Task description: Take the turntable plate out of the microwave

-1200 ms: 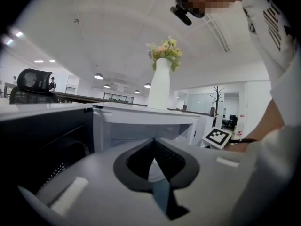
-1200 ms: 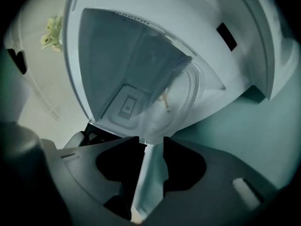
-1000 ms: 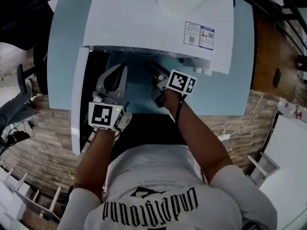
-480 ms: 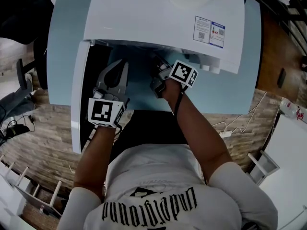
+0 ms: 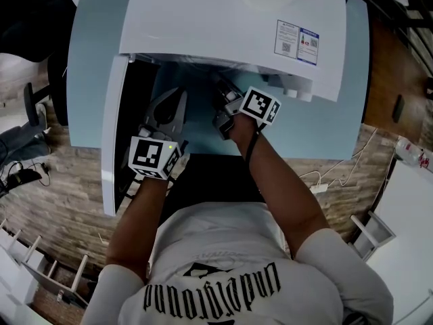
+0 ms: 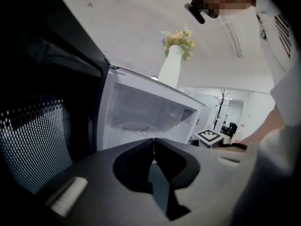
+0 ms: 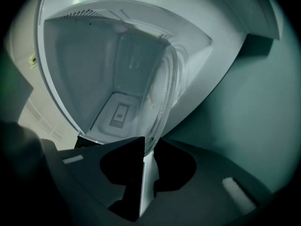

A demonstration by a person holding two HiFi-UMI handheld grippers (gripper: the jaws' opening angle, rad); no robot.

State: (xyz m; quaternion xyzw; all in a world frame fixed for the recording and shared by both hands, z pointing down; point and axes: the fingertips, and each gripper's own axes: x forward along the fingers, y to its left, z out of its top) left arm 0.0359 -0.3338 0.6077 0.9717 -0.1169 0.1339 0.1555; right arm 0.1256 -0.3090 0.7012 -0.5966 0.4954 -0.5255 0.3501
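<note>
Pale blue table (image 5: 84, 80) bears white microwave (image 5: 203, 19), door (image 5: 110, 141) open leftward. Right gripper (image 7: 146, 147) jaws, just closing, pinch glass turntable plate (image 7: 164, 88) rim; left gripper (image 6: 154, 142) jaws together, empty.

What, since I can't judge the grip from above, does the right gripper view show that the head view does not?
Only the right gripper view: the glass turntable plate, its rim between the jaws of the right gripper, which have just been closing onto it, and the cavity's vent grille. Only the head view: the left gripper beside the open door, and the label on top. Both: the microwave and the right gripper.
</note>
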